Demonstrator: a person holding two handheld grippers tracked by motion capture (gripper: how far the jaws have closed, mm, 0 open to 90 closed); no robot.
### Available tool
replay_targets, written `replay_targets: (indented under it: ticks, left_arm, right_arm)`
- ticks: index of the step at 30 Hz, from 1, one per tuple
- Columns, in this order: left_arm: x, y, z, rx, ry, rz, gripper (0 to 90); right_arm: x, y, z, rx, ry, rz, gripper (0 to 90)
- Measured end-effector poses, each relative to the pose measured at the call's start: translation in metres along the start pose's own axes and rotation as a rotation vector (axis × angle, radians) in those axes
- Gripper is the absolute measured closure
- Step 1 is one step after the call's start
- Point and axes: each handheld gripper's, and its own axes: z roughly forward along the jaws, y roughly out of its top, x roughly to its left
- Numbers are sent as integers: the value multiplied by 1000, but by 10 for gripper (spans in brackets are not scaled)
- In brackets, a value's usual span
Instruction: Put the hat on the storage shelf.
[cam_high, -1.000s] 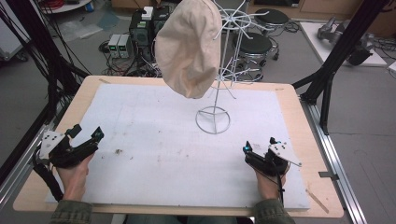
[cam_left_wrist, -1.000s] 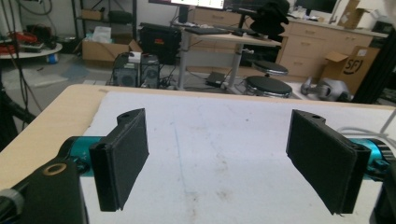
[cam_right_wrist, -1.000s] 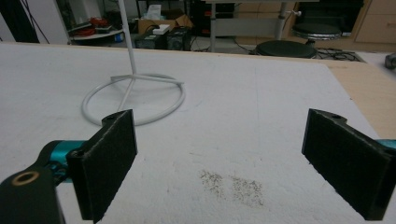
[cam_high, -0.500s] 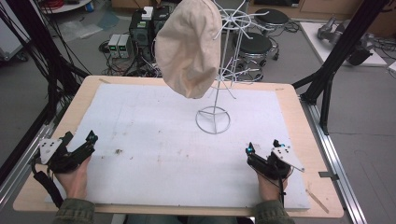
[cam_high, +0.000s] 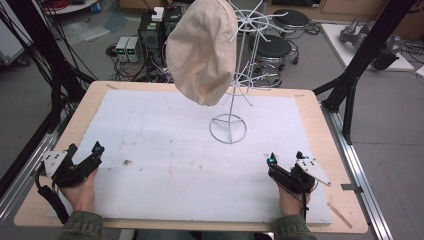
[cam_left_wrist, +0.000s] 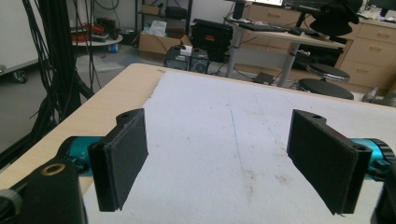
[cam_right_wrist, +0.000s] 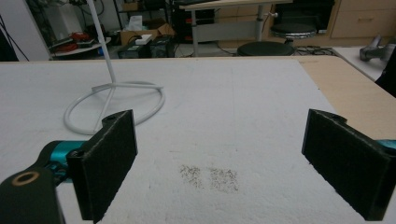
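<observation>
Over the last second the left hand-held gripper (cam_high: 82, 156) has slid back and outward toward the near left corner of the table (cam_high: 320, 130), while the right hand-held gripper (cam_high: 285, 159) has stayed almost where it was by the near right edge. Both now rest low on the white mat (cam_high: 165, 130), each with its jaws standing wide apart and nothing between them, as the two gripper views confirm. The cream cloth hat (cam_high: 202, 50) hangs on the white wire stand (cam_high: 235, 85), draped over one of its upper arms, well apart from either gripper; the stand's round base (cam_right_wrist: 114, 105) sits on the mat ahead and to the left of the right gripper. With both hands drawn back and empty, this looks like a resting pose at the start or the close of work on the hat, with no grasp under way. The mat is lightly stained, with a speckled patch (cam_right_wrist: 210, 177) near the right gripper. Around the table are black frame posts (cam_high: 365, 55), cables, electronics boxes (cam_high: 127, 47), stools (cam_high: 272, 47) and wooden cabinets.
</observation>
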Motion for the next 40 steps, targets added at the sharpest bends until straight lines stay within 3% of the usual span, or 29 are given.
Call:
replay_targets:
  ticks: [40]
  left_arm:
    - [-2,-3,1,19,-29,-16,223]
  right_arm:
    - [1,-2,4,29,-3,-15,93]
